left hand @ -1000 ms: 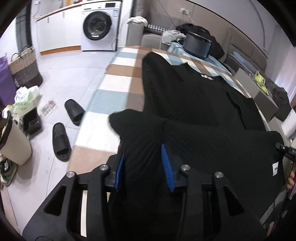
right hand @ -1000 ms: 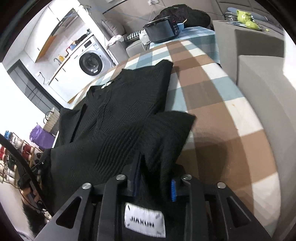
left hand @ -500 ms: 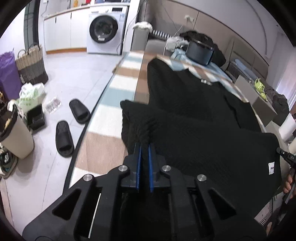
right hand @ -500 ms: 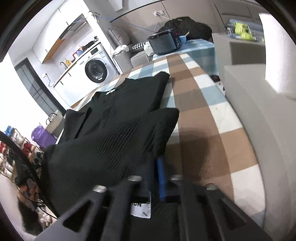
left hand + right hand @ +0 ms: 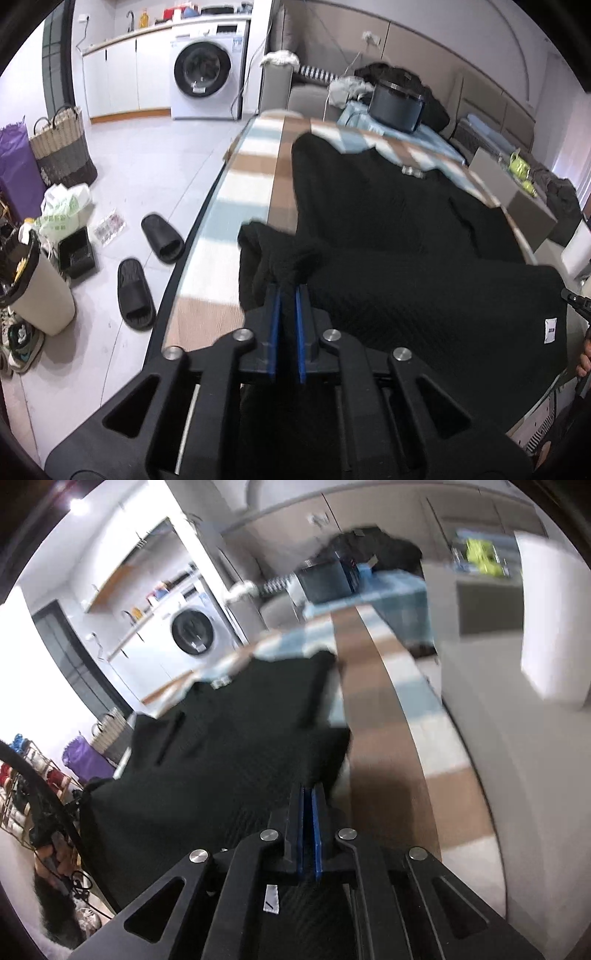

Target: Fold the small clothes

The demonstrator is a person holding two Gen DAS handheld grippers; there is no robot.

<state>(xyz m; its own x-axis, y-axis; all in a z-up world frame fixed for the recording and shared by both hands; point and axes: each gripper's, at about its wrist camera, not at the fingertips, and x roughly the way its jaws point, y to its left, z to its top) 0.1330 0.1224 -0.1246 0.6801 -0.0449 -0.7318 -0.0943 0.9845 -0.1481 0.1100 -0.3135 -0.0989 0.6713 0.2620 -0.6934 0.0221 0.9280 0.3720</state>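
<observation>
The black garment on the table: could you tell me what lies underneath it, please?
Under the black garment lies a checked tablecloth in brown, white and pale blue, showing along both sides. The part beneath the fabric is covered. The left gripper and right gripper pinch its near corners.

Checked table [image 5: 236, 181]: black garment [image 5: 388, 221] spread flat, dark container [image 5: 397, 105] far end.

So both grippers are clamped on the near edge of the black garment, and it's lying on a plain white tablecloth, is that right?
Not quite. The left gripper and the right gripper are both clamped on the near edge of the black garment, but the tablecloth is not plain white: it is checked in brown, light blue and white. The left wrist view shows the pattern most clearly.
</observation>
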